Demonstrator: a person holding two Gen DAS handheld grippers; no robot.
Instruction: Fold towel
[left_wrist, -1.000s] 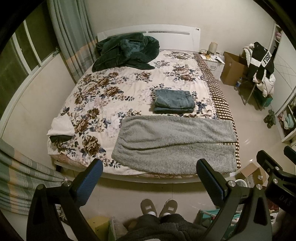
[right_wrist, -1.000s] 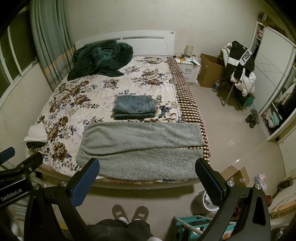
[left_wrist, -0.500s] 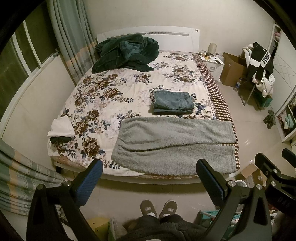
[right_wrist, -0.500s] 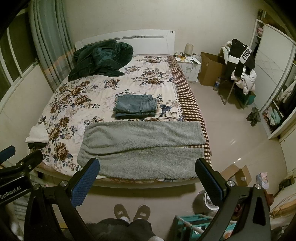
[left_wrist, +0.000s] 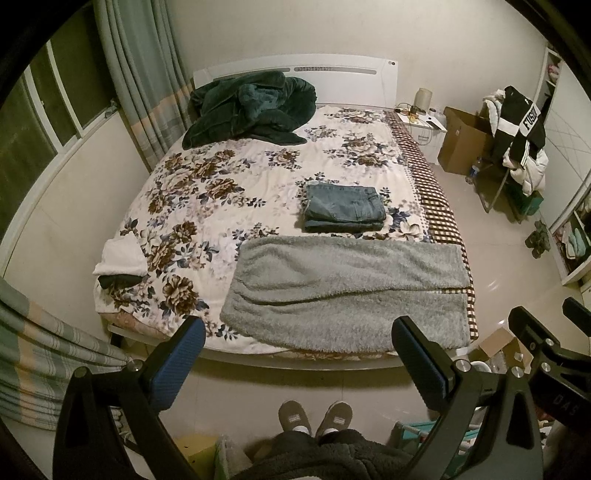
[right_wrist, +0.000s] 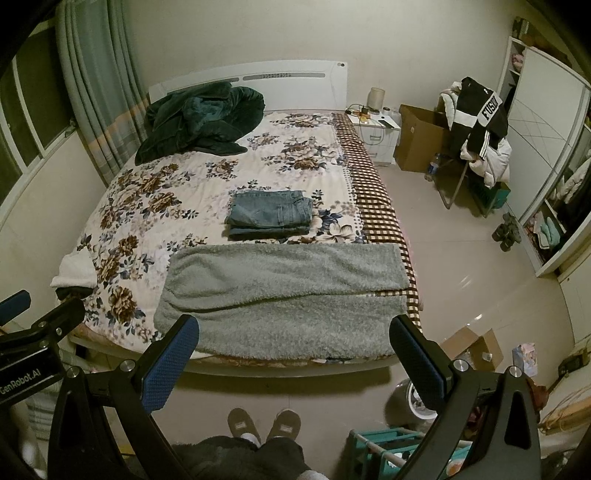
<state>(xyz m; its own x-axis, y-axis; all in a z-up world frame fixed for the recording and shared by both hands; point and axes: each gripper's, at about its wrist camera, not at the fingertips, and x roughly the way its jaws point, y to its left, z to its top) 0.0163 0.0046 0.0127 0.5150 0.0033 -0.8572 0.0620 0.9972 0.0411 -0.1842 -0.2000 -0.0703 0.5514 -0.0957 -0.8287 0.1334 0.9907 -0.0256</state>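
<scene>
Lying flat on bed (left_wrist: 192, 206), grey towel (left_wrist: 343, 291) beyond both grippers' fingers (left_wrist: 173, 365); fingers apart, holding nothing.

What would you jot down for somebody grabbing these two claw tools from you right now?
Left gripper: open, empty, held above the floor short of the bed.
Right gripper: open, empty, same height.
Grey towel: across the bed's near end, one lengthwise fold already in it, near edge at the mattress edge.
Folded jeans lie just behind it, apart.
Left to do: grasp the towel and fold it smaller.

Towel (left_wrist: 347, 291) lies across the bed's (left_wrist: 207, 206) foot — folded jeans (left_wrist: 343, 206) just behind it.
</scene>
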